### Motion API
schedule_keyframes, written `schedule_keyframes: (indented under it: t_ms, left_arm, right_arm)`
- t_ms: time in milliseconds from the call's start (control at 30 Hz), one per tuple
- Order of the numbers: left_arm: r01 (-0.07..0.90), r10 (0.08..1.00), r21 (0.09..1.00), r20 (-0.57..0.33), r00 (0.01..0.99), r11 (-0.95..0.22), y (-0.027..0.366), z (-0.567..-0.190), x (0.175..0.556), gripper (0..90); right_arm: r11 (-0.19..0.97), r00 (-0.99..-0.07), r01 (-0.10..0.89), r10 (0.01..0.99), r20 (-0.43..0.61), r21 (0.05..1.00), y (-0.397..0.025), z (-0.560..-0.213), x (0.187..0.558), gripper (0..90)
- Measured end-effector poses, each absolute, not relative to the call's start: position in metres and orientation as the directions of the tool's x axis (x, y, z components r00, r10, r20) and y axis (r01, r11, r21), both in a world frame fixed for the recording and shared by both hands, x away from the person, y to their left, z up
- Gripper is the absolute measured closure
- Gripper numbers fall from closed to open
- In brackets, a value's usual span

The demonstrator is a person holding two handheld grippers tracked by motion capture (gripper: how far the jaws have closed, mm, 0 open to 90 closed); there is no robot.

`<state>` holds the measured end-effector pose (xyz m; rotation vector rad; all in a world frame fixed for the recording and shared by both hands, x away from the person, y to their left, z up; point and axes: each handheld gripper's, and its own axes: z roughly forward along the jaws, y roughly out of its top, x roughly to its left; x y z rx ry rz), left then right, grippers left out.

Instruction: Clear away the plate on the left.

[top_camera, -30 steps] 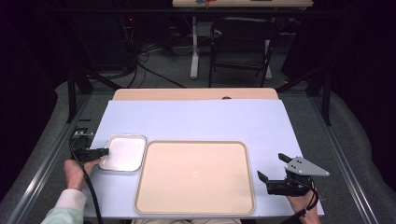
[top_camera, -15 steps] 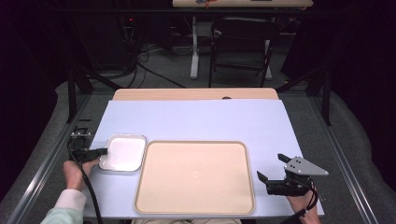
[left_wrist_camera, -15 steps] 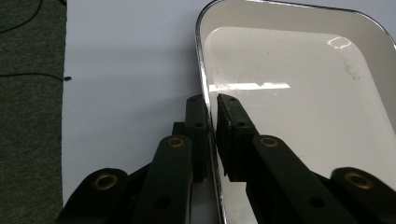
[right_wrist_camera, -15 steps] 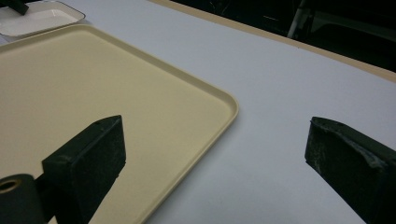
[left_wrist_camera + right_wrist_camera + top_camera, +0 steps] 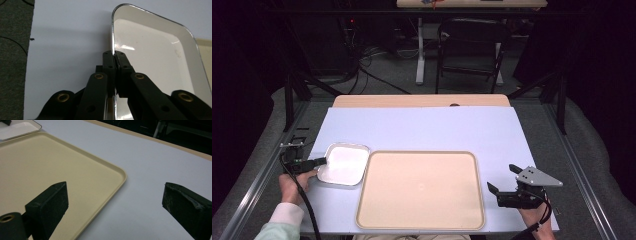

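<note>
Fingers of my left tool (image 5: 114, 58) are clamping the left rim of the white metal tray (image 5: 343, 164), which is sitting on the desk (image 5: 422, 130) just beside the beige tray (image 5: 421, 190). My right tool (image 5: 504, 189) is resting spread wide, gripping nothing.

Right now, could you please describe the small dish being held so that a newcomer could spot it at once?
On the pale blue table cover, look left of the large beige tray. The small white dish sits there, its rim pinched by the left gripper. Its glossy white inside and shiny metal edge set it apart.
</note>
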<state>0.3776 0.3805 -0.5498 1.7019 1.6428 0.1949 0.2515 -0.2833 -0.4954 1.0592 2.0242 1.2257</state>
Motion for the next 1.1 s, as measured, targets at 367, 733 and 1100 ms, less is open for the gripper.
schedule_keyframes:
  t_ms: [367,733,1100]
  left_arm:
    - [0.767,0.92,0.638,-0.337,0.198,0.068,0.377,-0.539,0.372,88.3]
    - [0.724,0.917,0.682,-0.347,0.198,0.102,0.38,-0.524,0.362,88.3]
    - [0.682,0.905,0.727,-0.34,0.256,0.08,0.363,-0.507,0.355,88.3]
  right_arm:
    - [0.278,-0.546,0.381,0.837,-0.028,0.882,-0.283,-0.498,0.255,4.3]
    - [0.278,-0.53,0.39,0.848,-0.033,0.878,-0.283,-0.498,0.256,0.5]
    - [0.281,-0.536,0.402,0.844,-0.025,0.872,-0.282,-0.497,0.258,0.0]
